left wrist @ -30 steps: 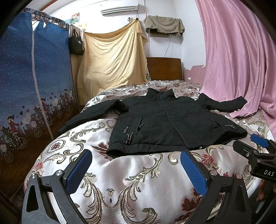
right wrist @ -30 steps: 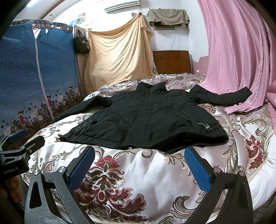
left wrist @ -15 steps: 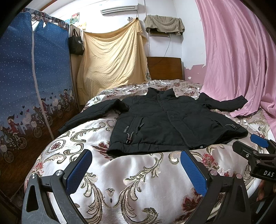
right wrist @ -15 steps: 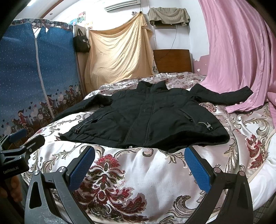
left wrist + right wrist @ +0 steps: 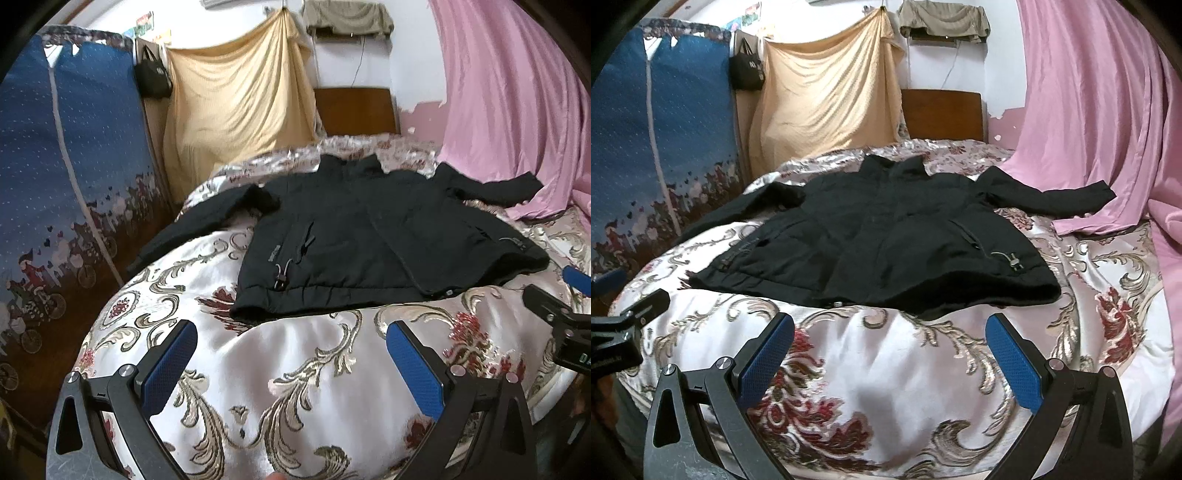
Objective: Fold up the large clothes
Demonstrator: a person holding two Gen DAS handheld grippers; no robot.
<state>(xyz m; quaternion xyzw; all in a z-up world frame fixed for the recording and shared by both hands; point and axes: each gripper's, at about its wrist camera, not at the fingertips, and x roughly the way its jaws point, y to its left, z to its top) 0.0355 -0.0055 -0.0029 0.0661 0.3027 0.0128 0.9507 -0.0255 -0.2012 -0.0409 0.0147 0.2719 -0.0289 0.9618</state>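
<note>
A black jacket (image 5: 369, 236) lies spread flat, front up, on the bed, both sleeves stretched out to the sides. It also shows in the right wrist view (image 5: 886, 243). My left gripper (image 5: 291, 332) is open and empty, hovering above the bedspread just short of the jacket's hem near its left corner. My right gripper (image 5: 890, 325) is open and empty, just short of the hem near its right half. Each gripper shows at the edge of the other's view.
A floral satin bedspread (image 5: 295, 387) covers the bed. A blue fabric wardrobe (image 5: 66, 166) stands at the left. A pink curtain (image 5: 1108, 110) hangs at the right and drapes onto the bed. A beige sheet (image 5: 236, 96) and wooden headboard (image 5: 354, 110) are behind.
Both grippers have moved slightly forward toward the jacket's hem and tilted down a little. The jacket has not moved.
</note>
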